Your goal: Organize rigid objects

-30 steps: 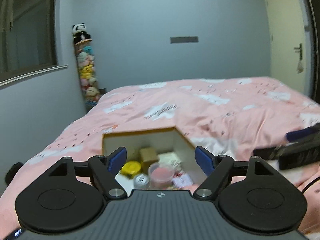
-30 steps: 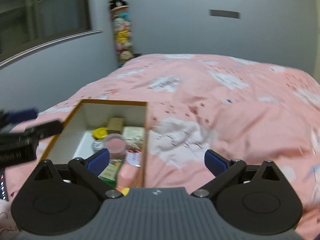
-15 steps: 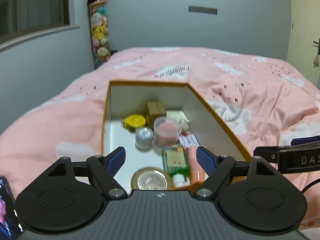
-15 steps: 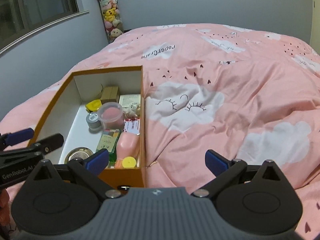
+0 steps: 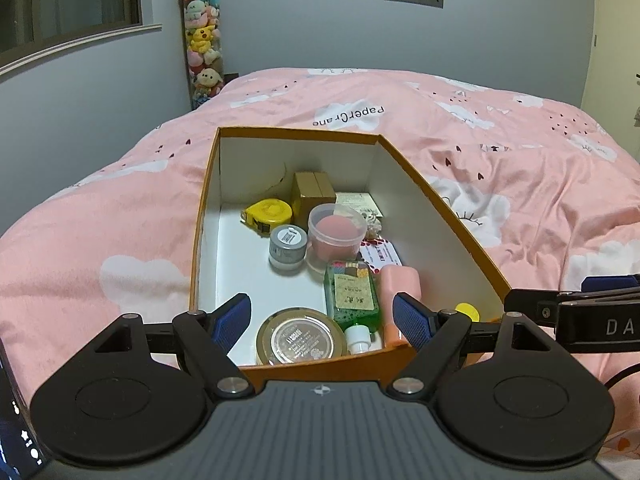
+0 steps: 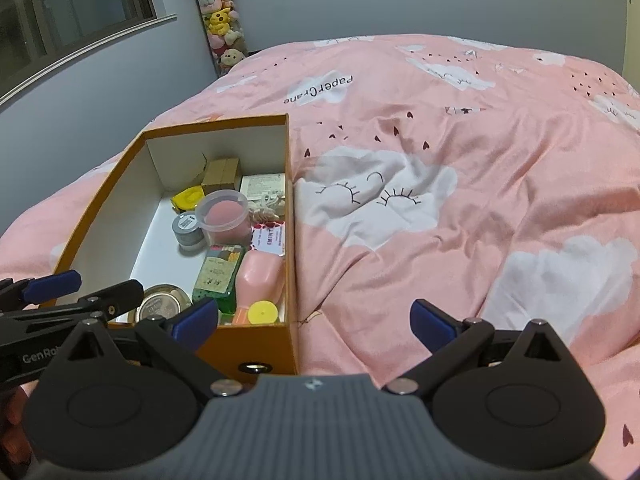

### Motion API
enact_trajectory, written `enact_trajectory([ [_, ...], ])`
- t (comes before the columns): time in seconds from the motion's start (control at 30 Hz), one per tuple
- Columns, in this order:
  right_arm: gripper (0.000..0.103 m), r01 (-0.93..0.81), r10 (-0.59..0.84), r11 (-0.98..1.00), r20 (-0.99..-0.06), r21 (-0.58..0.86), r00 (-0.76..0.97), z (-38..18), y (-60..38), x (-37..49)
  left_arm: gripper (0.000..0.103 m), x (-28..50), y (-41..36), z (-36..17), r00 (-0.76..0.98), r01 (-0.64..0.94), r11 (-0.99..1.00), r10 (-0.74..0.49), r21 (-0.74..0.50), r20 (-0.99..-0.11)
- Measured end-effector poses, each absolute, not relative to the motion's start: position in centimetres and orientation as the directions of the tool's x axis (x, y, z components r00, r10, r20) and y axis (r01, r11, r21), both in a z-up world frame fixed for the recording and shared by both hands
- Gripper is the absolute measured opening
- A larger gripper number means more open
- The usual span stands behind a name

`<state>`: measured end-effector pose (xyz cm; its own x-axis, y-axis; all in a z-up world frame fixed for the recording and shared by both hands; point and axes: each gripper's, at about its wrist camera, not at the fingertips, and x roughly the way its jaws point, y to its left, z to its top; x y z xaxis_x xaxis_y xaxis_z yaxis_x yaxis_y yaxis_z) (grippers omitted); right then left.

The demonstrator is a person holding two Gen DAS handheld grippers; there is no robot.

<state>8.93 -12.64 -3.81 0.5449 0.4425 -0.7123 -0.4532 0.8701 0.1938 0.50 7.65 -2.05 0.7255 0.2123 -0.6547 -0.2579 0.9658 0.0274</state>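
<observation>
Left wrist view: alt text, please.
An open left gripper hovers over an orange box on a pink bedspread. Inside are a round tin, green bottle, pink bottle and yellow tape measure.

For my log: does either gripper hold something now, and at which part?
Nothing is held. The left gripper and the right gripper are both open, with nothing between the fingers.

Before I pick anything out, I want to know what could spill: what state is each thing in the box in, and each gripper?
box: open, no lid, on the bed
green bottle: lying flat, capped
pink bottle: lying flat, yellow cap on
gold tin: lid on
grey jar: upright, lid on
clear tub: upright, lid on
tape measure: tape retracted
left gripper: open, empty
right gripper: open, empty
</observation>
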Motion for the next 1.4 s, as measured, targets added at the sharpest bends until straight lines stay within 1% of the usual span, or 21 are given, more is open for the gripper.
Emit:
enact_trajectory([
  [1.4,0.100,-0.443,0.456,0.867,-0.720,0.227,0.524,-4.48,-13.13,8.90,0.094,0.55,6.97,-2.17,0.721,-0.240,0.969,0.212,0.048,-0.659],
])
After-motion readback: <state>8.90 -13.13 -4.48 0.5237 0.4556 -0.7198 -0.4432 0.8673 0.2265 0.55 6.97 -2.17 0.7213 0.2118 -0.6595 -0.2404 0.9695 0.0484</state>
